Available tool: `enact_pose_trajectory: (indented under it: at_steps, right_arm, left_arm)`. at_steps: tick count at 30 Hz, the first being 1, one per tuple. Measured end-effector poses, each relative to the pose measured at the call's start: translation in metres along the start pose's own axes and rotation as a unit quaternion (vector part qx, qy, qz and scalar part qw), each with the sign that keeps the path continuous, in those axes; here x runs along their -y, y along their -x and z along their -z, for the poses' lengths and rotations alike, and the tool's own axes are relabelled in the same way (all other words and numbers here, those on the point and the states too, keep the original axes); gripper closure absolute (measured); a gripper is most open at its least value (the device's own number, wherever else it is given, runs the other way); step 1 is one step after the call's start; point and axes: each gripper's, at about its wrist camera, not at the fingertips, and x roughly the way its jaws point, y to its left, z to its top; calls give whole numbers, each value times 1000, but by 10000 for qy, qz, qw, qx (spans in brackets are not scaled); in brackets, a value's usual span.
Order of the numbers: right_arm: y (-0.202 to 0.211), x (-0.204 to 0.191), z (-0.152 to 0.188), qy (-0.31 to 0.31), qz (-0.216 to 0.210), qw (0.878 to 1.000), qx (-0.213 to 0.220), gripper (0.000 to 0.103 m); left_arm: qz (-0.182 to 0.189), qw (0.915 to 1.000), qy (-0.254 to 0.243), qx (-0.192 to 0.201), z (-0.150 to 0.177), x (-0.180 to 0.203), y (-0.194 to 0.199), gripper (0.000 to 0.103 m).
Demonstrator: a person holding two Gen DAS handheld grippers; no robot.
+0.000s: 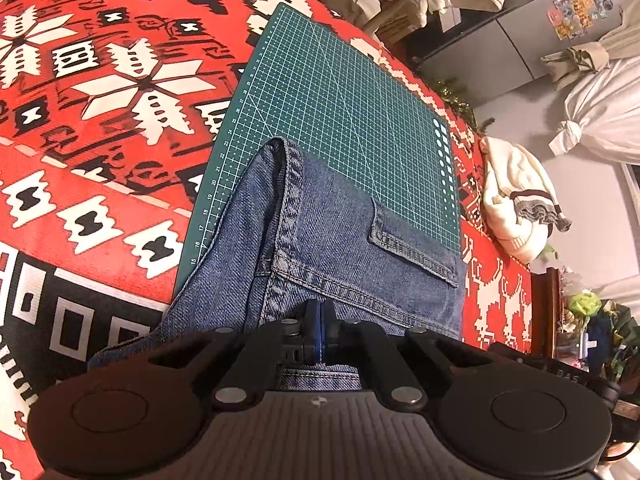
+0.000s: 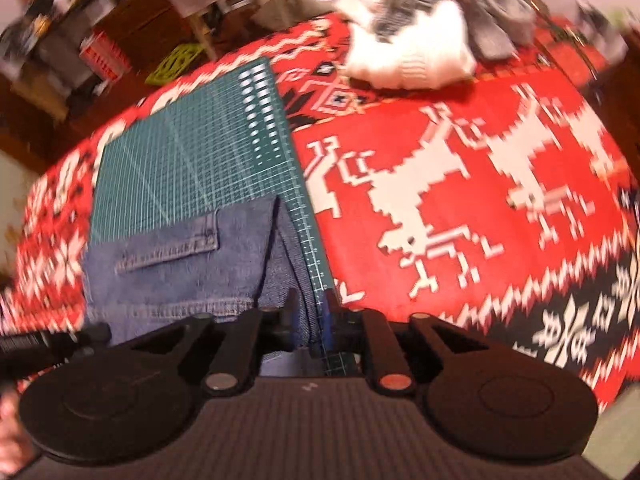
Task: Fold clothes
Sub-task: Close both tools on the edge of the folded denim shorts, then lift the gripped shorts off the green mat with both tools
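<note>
Left tongs [image 1: 316, 334] pinched closed, right tongs [image 2: 311, 322] slightly apart

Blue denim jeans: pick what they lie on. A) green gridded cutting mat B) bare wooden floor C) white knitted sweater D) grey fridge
A: the blue denim jeans rest on the green gridded cutting mat, which lies on the red patterned blanket.
</note>
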Motion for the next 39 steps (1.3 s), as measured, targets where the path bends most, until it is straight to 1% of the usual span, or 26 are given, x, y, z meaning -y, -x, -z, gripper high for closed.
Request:
enact_pose_trajectory:
  at_steps: [3, 7, 19, 21, 23, 26, 31, 33, 34, 35, 38, 39]
  right_arm:
    - [-18, -11, -1, 184, -19, 9997, -140, 81]
    - [-38, -14, 0, 269, 129, 9991, -308, 81]
    - [-46, -15, 0, 313, 157, 9992, -171, 80]
    - [-48, -18, 1, 387, 180, 9990, -159, 84]
    - [-49, -22, 2, 476, 206, 9985, -145, 94]
    - [-49, -29, 3, 623, 291, 9976, -111, 100]
    - [-46, -33, 3, 650, 339, 9973, -102, 101]
    - [-44, -31, 1, 579, 278, 9979, -106, 101]
    - [-42, -31, 0, 548, 244, 9981, -107, 101]
    - [-41, -30, 0, 529, 206, 9983, -103, 101]
    - [-37, -30, -1, 524, 122, 9985, -81, 101]
    - [-37, -30, -1, 525, 104, 9985, -85, 101]
  left_arm:
    - [14, 10000, -19, 10, 1, 0, 1, 100]
    - [38, 10000, -8, 4, 0, 0, 1, 100]
    - [26, 10000, -27, 33, 1, 1, 1, 99]
    - [15, 10000, -40, 42, 1, 2, 1, 99]
    - [4, 10000, -54, 52, 1, 2, 1, 99]
    - [-14, 9999, -91, 67, 1, 4, 1, 99]
    - [-19, 9997, -203, 149, 2, 7, 7, 97]
    - [-23, 9992, -267, 310, 2, 7, 18, 97]
    - [-22, 9987, -302, 402, 2, 6, 26, 97]
    - [-20, 9982, -338, 493, 2, 5, 33, 92]
    - [-494, 9934, -527, 892, 1, 0, 57, 77]
    - [-679, 9910, -631, 964, 1, -2, 62, 77]
